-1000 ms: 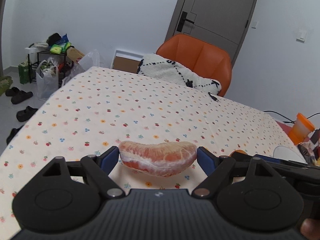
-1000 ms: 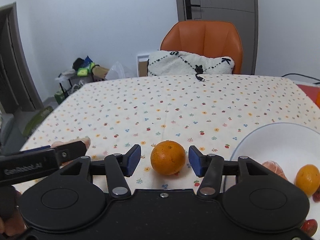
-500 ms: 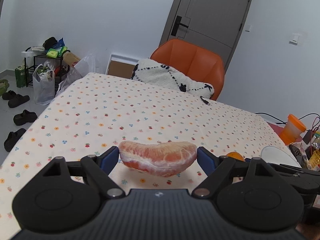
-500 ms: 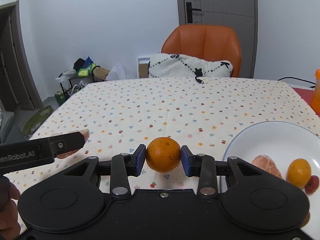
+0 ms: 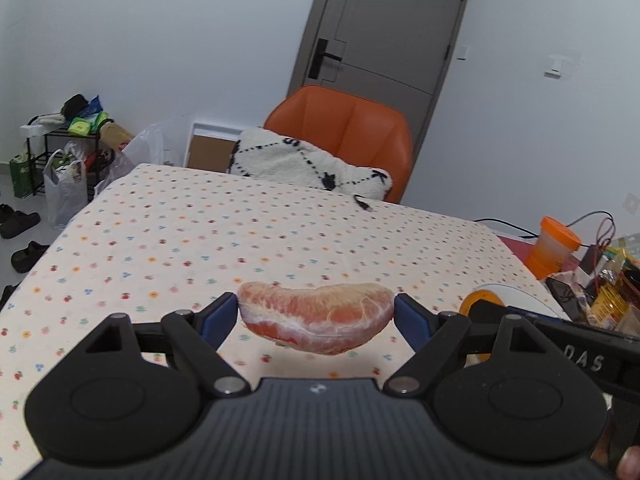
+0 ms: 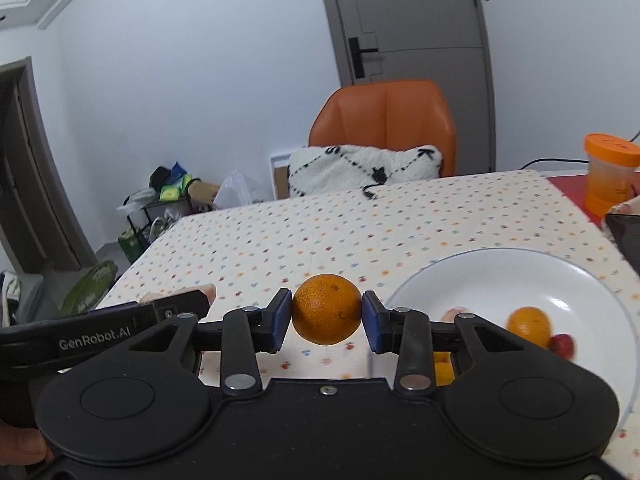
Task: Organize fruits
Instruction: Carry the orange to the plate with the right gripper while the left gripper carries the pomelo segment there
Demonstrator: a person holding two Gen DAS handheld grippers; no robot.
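My left gripper [image 5: 316, 318] is shut on a peeled pink pomelo segment [image 5: 316, 322], held above the flower-print tablecloth [image 5: 240, 232]. My right gripper [image 6: 326, 318] is shut on a round orange [image 6: 326, 309], lifted off the cloth just left of the white plate [image 6: 500, 272]. In the plate lie a smaller orange [image 6: 528, 326], a red fruit [image 6: 562, 345] and a pink segment partly hidden behind the right finger. From the right wrist view the left gripper's side [image 6: 100, 330] shows at lower left. The plate's edge [image 5: 516, 292] shows at right in the left wrist view.
An orange chair [image 6: 384, 124] with a white patterned cushion [image 6: 360, 168] stands at the table's far side. An orange-lidded cup [image 6: 610, 172] sits at the right on a red surface. Cluttered packets [image 5: 608, 280] lie at the table's right end; bags and shoes lie on the floor at left.
The right gripper closed on the orange and lifted it off the cloth, toward the plate. The left gripper rose with the pomelo segment still held.
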